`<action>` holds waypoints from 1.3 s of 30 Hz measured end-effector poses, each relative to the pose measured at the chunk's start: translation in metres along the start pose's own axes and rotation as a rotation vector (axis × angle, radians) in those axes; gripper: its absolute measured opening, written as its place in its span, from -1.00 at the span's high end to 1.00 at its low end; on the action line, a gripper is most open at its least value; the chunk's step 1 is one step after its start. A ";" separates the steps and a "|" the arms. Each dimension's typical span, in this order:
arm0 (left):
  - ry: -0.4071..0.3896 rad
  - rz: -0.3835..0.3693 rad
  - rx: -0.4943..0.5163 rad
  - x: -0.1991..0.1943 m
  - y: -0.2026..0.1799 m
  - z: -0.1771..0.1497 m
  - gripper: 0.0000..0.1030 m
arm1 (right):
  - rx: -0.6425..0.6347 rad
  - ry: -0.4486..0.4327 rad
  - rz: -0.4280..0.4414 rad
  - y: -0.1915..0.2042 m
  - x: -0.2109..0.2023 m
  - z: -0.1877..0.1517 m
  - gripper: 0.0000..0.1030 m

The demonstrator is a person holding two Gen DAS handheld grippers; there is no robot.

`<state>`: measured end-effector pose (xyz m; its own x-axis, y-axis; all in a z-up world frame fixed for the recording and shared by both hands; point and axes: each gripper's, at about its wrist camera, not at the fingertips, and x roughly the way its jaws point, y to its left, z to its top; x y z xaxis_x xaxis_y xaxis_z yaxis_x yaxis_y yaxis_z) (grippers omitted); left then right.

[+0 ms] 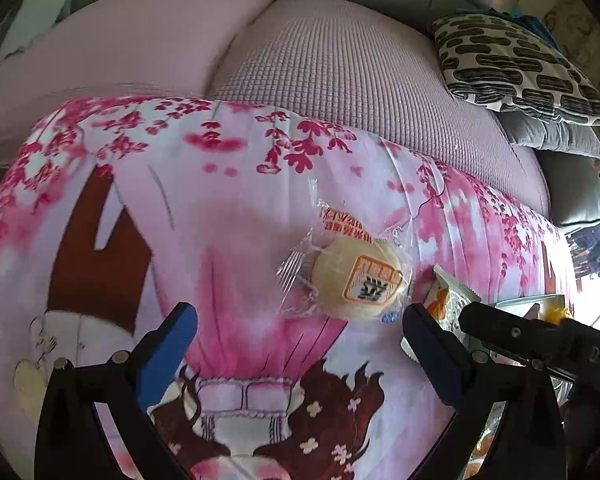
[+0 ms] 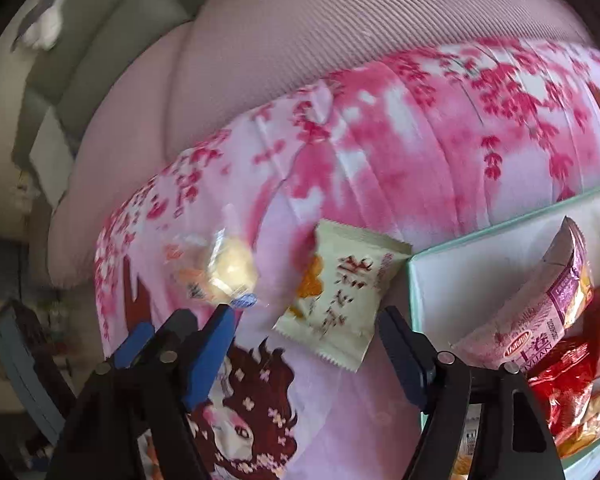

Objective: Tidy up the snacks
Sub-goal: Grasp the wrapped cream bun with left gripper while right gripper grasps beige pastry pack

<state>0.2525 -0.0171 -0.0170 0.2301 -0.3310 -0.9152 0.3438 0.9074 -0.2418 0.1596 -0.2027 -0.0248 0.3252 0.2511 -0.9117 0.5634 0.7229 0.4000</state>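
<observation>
Blue-padded fingers of the left gripper [image 1: 300,320] are spread wide, nothing held, just short of the wrapped round bun [image 1: 358,282] on the pink blanket [image 1: 228,208]. Right of the bun, the cream snack packet [image 2: 336,296] is framed by the equally wide, empty right gripper [image 2: 306,326]. Beyond it, a white box [image 2: 460,280] seemingly holds more snacks.

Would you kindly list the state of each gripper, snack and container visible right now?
Left gripper: open, empty.
Right gripper: open, empty.
Round pastry: sealed in clear wrapper, lying on the cloth.
Cream snack packet: sealed, lying beside the box.
White box: open, holding several packets.
</observation>
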 end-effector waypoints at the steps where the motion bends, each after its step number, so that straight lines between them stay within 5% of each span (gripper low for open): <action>1: 0.003 -0.018 -0.001 0.003 0.000 0.002 -0.97 | 0.015 0.000 -0.004 -0.002 0.003 0.002 -0.45; 5: 0.025 -0.090 -0.041 0.014 0.009 0.007 -0.97 | 0.056 -0.001 0.009 -0.005 0.007 0.006 -0.44; 22: 0.046 -0.070 -0.057 0.042 -0.009 0.023 -0.91 | 0.139 0.022 -0.042 -0.018 0.027 0.020 0.08; 29: 0.022 -0.074 -0.095 0.037 0.000 0.023 -0.50 | 0.101 0.042 -0.055 -0.009 0.034 0.019 -0.07; 39: -0.013 -0.046 -0.140 0.021 0.027 0.010 -0.38 | -0.044 0.017 -0.166 0.021 0.042 0.019 -0.25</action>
<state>0.2759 -0.0024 -0.0398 0.2290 -0.3756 -0.8980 0.2245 0.9181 -0.3267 0.1993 -0.1890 -0.0532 0.2171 0.1370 -0.9665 0.5739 0.7830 0.2399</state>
